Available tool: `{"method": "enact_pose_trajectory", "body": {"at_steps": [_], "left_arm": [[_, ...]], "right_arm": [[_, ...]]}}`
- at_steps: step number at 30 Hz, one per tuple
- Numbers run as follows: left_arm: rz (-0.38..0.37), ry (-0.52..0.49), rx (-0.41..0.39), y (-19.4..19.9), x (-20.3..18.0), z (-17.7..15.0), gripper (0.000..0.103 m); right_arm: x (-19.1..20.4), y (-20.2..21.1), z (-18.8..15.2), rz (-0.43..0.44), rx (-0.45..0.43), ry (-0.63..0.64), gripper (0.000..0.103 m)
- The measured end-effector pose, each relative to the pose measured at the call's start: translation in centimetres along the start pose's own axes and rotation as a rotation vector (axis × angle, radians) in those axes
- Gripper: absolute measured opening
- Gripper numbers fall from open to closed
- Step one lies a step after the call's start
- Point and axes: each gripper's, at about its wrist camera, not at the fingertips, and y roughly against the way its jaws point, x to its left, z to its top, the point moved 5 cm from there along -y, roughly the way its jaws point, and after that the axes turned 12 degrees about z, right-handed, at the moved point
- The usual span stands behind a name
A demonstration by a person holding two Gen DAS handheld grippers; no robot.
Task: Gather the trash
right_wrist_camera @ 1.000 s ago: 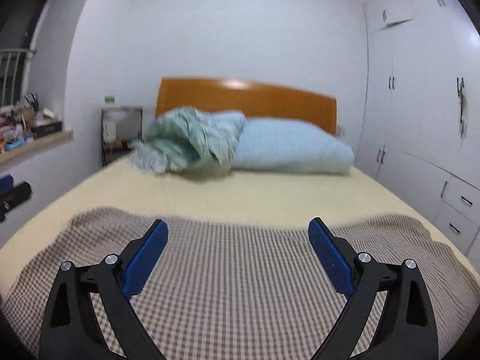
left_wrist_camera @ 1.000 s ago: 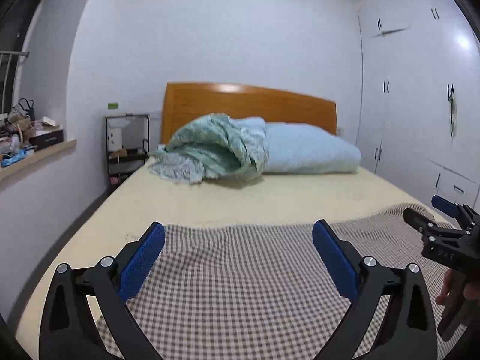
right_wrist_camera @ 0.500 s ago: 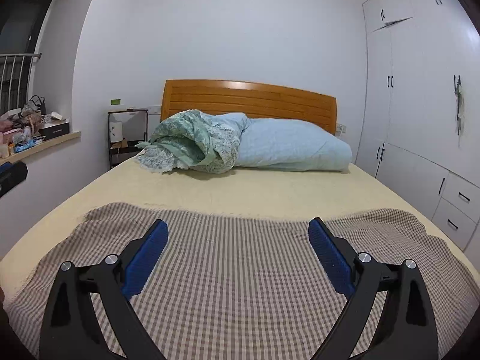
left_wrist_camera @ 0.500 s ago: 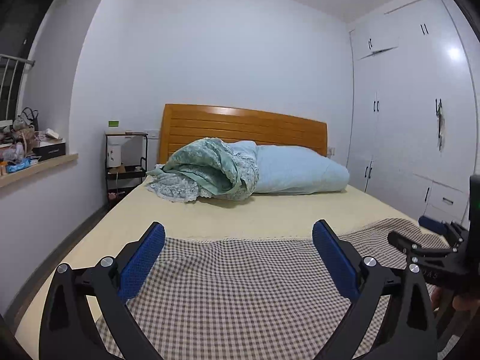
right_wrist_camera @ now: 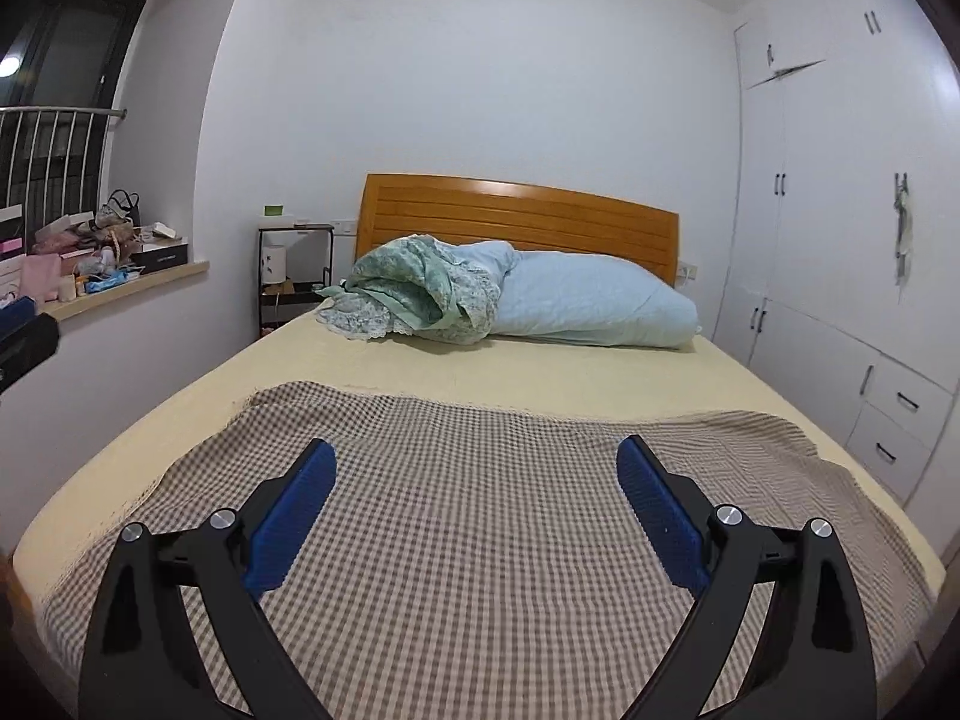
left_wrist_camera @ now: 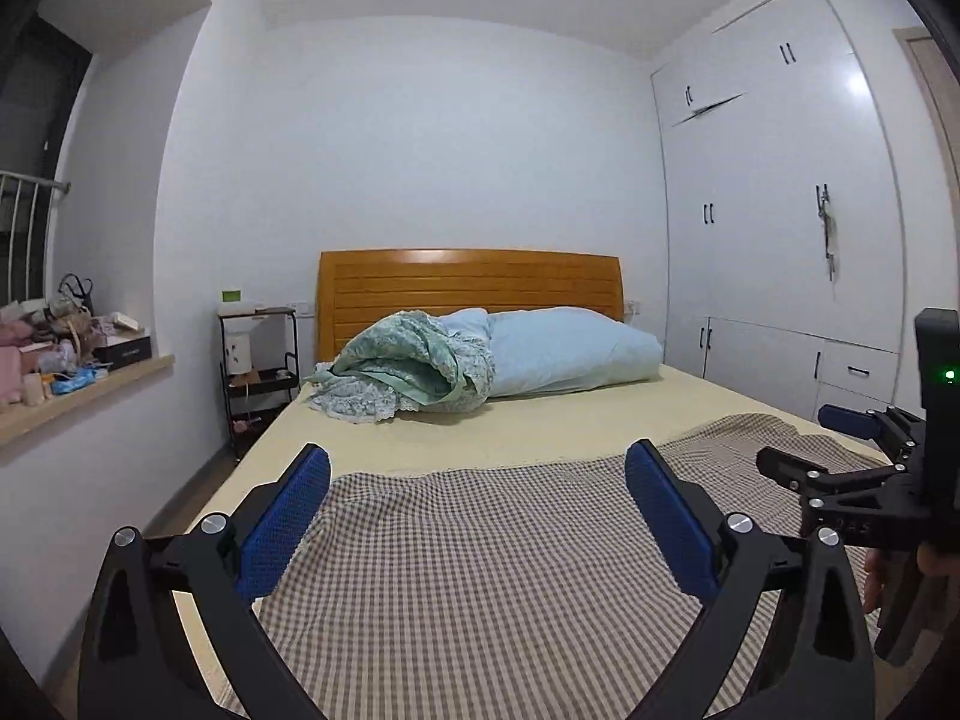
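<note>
Right gripper [left_wrist_camera: 840,450] cut off at right edge of left wrist view, far right of the jaws; holding hand mostly out of frame. Left gripper [right_wrist_camera: 24,336] barely a sliver at left edge of right wrist view. Windowsill clutter [right_wrist_camera: 102,264], well left of and beyond the jaws, too small and jumbled to identify. Nightstand [left_wrist_camera: 259,378] contents too small to tell. Item hanging on wardrobe door [right_wrist_camera: 903,228], far right of jaws, unidentifiable. Near end of checkered blanket [right_wrist_camera: 480,540] hidden beneath gripper bodies.
</note>
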Motion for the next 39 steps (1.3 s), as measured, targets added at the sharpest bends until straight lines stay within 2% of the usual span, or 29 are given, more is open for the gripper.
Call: {"method": "enact_pose_trajectory", "body": {"at_steps": [8, 12, 18, 20, 25, 28, 32, 35, 39], "left_arm": [[0.003, -0.013, 0.029, 11.6, -0.4, -2.6, 0.096], [-0.009, -0.02, 0.027, 17.2, -0.8, -4.2, 0.096], [-0.005, 0.016, 0.035, 24.3, -0.4, -6.3, 0.096], [-0.024, 0.031, 0.043, 26.9, 0.1, -6.9, 0.096], [-0.006, 0.024, 0.034, 31.8, 1.7, -7.7, 0.096], [0.013, 0.011, 0.029, 35.1, 2.1, -7.9, 0.096], [0.003, -0.007, 0.052, 39.0, 1.9, -8.5, 0.096], [0.035, 0.005, 0.072, 41.3, 2.3, -9.6, 0.096], [0.04, -0.013, 0.081, 44.2, 2.8, -11.0, 0.096]], "right_arm": [[3.2, 8.5, -3.5, -0.032, 0.003, 0.041, 0.09], [4.3, 11.8, -5.8, -0.027, 0.007, 0.015, 0.09], [5.7, 16.8, -9.3, -0.025, 0.016, -0.003, 0.09], [6.0, 18.5, -10.2, -0.039, 0.01, -0.006, 0.09], [6.6, 23.2, -12.5, -0.059, -0.021, -0.031, 0.09], [7.2, 25.8, -14.0, -0.078, -0.005, -0.045, 0.09], [8.2, 29.9, -15.8, -0.098, -0.001, -0.086, 0.09], [9.3, 33.0, -17.1, -0.088, -0.008, -0.121, 0.09], [9.9, 35.4, -17.9, -0.094, -0.013, -0.124, 0.09]]}}
